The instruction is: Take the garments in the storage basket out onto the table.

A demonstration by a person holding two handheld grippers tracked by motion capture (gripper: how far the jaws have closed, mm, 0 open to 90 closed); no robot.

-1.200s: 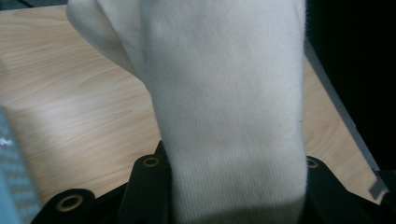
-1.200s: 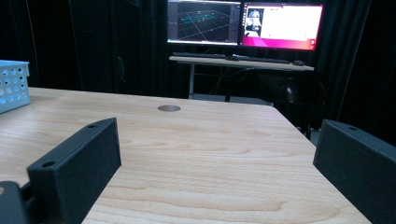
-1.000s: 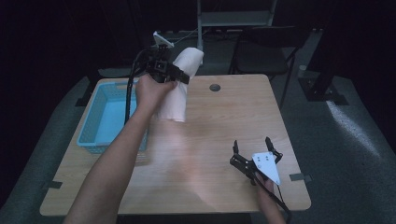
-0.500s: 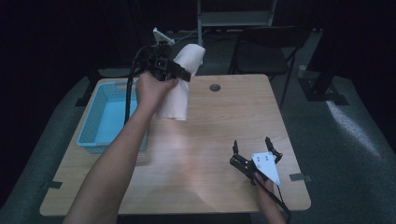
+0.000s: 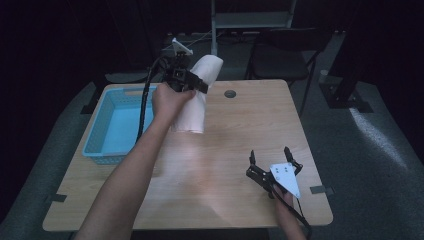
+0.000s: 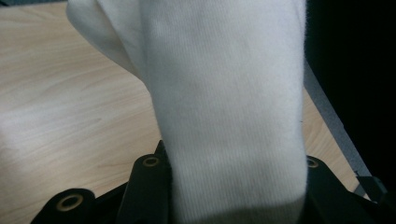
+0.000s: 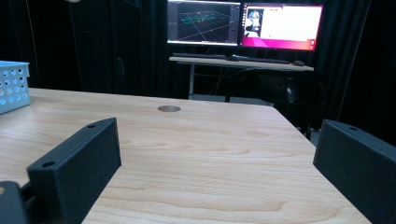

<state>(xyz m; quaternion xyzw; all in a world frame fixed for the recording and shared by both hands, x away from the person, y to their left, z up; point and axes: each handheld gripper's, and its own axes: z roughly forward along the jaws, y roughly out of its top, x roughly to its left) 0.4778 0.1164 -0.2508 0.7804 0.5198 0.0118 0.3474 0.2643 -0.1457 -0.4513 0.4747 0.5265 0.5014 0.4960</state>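
Observation:
A white folded cloth [image 5: 196, 102] hangs over the far part of the wooden table [image 5: 240, 130], just right of the blue basket [image 5: 105, 147]. My left gripper [image 5: 199, 83] is shut on the cloth's upper part and holds it up in the air. In the left gripper view the cloth [image 6: 224, 93] fills the space between the two black jaws of the left gripper [image 6: 233, 191]. My right gripper [image 5: 270, 154] rests near the table's front right with its jaws wide apart. In its own view the right gripper [image 7: 217, 158] has nothing between its jaws.
The blue basket [image 7: 11, 86] stands at the table's left side, and its inside looks bare. A round cable hole [image 5: 230, 93] sits in the tabletop at the back. A dark chair [image 5: 280, 55] stands behind the table. Monitors [image 7: 243, 23] glow on a desk beyond.
My left gripper has sunk a little with the cloth still in it. The right gripper has not moved.

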